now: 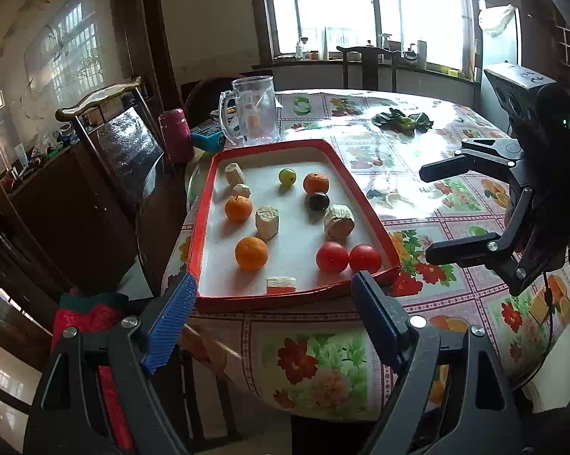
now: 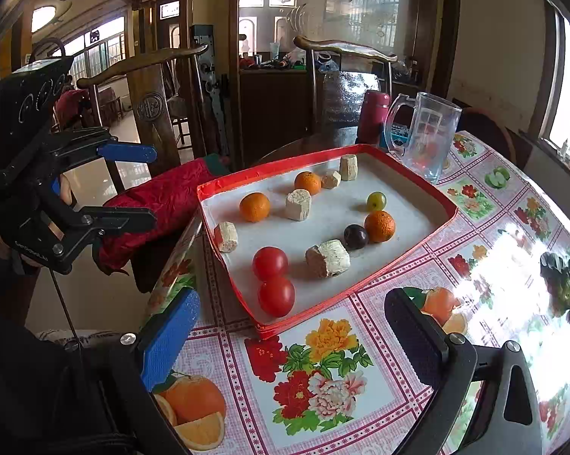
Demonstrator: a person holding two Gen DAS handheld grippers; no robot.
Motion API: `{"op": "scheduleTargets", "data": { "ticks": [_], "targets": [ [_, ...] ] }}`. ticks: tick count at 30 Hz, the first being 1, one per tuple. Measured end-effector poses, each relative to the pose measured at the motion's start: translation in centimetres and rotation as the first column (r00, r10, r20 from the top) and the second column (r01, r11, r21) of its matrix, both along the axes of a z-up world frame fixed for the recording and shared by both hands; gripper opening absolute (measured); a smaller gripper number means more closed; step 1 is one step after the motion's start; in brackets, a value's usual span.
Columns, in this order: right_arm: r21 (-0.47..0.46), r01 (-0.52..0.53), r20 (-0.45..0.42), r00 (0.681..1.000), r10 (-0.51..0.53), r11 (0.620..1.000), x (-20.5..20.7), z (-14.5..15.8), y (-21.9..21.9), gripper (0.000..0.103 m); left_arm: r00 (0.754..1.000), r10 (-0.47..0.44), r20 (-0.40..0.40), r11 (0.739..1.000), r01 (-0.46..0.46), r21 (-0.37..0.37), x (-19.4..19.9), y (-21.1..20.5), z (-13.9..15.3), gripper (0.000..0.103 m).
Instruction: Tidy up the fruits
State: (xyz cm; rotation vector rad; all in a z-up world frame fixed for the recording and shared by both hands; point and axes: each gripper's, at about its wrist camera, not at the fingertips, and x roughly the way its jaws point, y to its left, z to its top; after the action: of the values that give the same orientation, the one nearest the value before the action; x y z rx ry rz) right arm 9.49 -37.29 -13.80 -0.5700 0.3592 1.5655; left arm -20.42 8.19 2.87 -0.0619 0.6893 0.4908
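I have both grippers clear of the work. My left gripper (image 1: 273, 295) hangs off the near edge of the round table under its flowered plastic cloth (image 1: 429, 159), jaws spread wide and empty; my right gripper (image 2: 292, 322) sits over the cloth just beside the tray's right corner, jaws equally wide, holding nothing.

The fruit all lies loose in the shallow red-rimmed white tray (image 1: 205, 204): three round oranges (image 1: 251, 253), two glossy red tomatoes (image 1: 332, 257) touching each other at the near right corner, a small green fruit (image 1: 287, 176) and a small dark purple fruit (image 1: 318, 201) toward the far edge, the dark one touching an orange. Pale cut stalk chunks (image 1: 267, 222) are scattered between them.

My worries, as I judge it: the tray's left side stands at the table's edge, perhaps overhanging it, so a downward nudge there could tip it. Everything round will roll on that smooth liner; closing on one tomato will likely shove its twin. Tomatoes bruise under a hard squeeze. The low rim could catch a finger on a shallow approach. The clear plastic handled jug (image 1: 252, 112) stands just past the far corner, easy to clip.
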Motion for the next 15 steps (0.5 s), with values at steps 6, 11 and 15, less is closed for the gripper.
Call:
{"op": "scheduleTargets", "data": {
  "ticks": [6,11,15],
  "targets": [
    [-0.004,-0.014,0.038,0.999,0.015,1.000,-0.6,-0.2,0.3,0.099,1.000,0.016,0.006,1.000,-0.016,0.000,-0.3,0.1,0.0,0.084],
    [-0.006,-0.015,0.048,0.999,0.016,1.000,-0.7,-0.3,0.7,0.099,0.999,0.021,0.035,0.999,-0.019,-0.049,-0.9,0.8,0.1,0.084],
    [0.001,-0.007,0.035,0.999,0.007,1.000,-0.3,-0.1,0.9,0.099,0.998,0.044,0.052,0.996,-0.040,-0.075,-1.4,1.7,-0.1,0.084]
  ]
}}
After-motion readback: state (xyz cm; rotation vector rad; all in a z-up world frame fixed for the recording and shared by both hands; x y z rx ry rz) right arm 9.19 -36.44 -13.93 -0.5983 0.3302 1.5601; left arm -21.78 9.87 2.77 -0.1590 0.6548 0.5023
